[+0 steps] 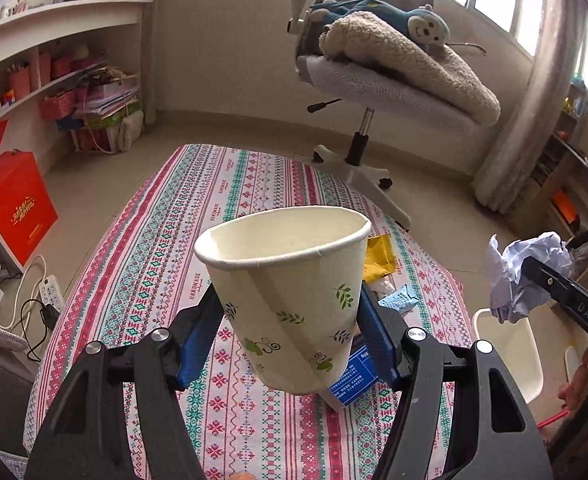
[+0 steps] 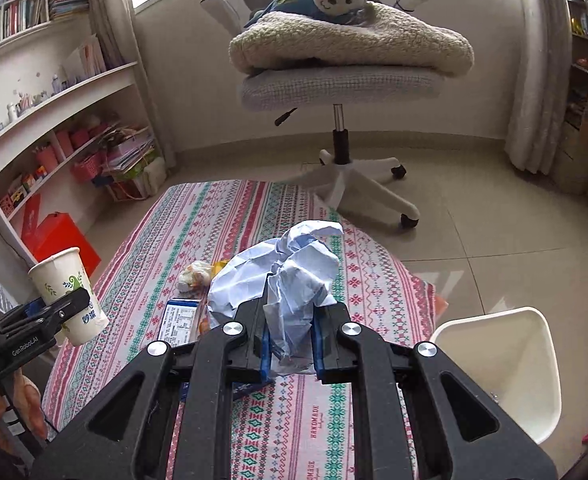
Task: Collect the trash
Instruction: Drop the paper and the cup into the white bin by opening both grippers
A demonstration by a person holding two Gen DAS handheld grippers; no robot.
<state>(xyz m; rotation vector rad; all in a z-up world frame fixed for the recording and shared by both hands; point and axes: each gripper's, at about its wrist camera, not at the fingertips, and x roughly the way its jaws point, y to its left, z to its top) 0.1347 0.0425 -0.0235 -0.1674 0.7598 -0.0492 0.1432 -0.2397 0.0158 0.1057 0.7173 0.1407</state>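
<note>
White bin point(image 2: 533, 364) off the tabletop's point(image 2: 230, 216) right edge, interior bare, left tongs point(image 1: 290, 320) clamped on tilted, empty leaf-printed paper cup point(image 1: 290, 280) above tabletop, right tongs point(image 2: 292, 344) closed on crumpled pale-blue paper point(image 2: 282, 272), blue packet point(image 2: 180, 322) on cloth.

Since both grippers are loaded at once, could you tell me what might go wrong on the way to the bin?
1. The right gripper pinches only a thin tail of the crumpled paper, so it might slip out short of the white bin.
2. The left gripper squeezes the paper cup low down; it already tilts and could pivot or buckle.
</note>
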